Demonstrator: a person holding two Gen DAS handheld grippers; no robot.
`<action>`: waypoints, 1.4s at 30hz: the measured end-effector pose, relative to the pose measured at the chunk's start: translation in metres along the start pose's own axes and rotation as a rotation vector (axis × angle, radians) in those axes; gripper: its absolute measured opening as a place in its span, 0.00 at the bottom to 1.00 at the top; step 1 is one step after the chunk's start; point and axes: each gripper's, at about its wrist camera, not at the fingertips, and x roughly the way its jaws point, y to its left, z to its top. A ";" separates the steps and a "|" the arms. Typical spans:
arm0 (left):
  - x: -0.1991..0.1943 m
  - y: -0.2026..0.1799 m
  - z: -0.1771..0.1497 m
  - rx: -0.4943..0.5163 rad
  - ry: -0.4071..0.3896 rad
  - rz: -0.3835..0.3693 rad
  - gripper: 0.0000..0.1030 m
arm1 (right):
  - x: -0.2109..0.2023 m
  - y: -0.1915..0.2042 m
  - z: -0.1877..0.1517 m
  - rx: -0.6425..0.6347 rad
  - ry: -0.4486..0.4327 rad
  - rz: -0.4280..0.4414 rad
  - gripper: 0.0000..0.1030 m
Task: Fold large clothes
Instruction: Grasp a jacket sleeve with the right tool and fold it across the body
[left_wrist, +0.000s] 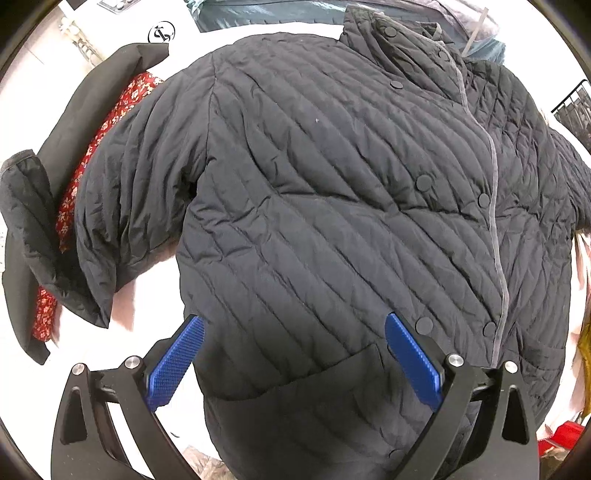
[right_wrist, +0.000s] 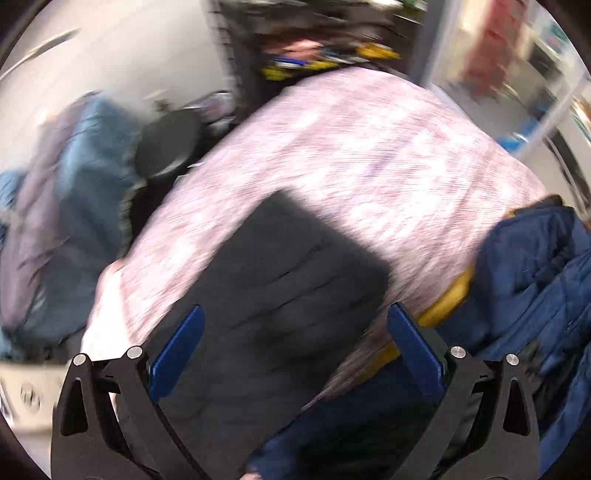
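A large black quilted jacket (left_wrist: 332, 192) lies spread front-up on a white surface (left_wrist: 155, 288), snaps shut, collar at the far side. Its left sleeve (left_wrist: 110, 206) bends down toward the left. My left gripper (left_wrist: 293, 325) is open above the jacket's lower hem, blue pads (left_wrist: 173, 365) wide apart and empty. In the blurred right wrist view, a black quilted sleeve end (right_wrist: 288, 288) lies on a pink-white cloth (right_wrist: 351, 147). My right gripper (right_wrist: 295, 314) is open, with the sleeve lying between its pads.
A red floral garment (left_wrist: 107, 122) and a black garment (left_wrist: 103, 81) lie under the left sleeve. A dark blue quilted garment (right_wrist: 535, 277) and a yellow piece (right_wrist: 450, 295) sit to the right. Teal and grey fabrics (right_wrist: 74, 184) pile up at the left.
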 end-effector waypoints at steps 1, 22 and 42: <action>-0.002 -0.002 -0.004 -0.002 0.003 0.005 0.94 | 0.011 -0.009 0.006 0.029 0.028 -0.009 0.94; -0.019 -0.057 -0.006 0.121 -0.046 -0.011 0.94 | -0.049 -0.041 0.009 0.149 -0.156 0.291 0.03; -0.009 0.041 0.005 -0.073 -0.103 -0.063 0.94 | -0.219 0.301 -0.348 -1.066 -0.309 0.637 0.03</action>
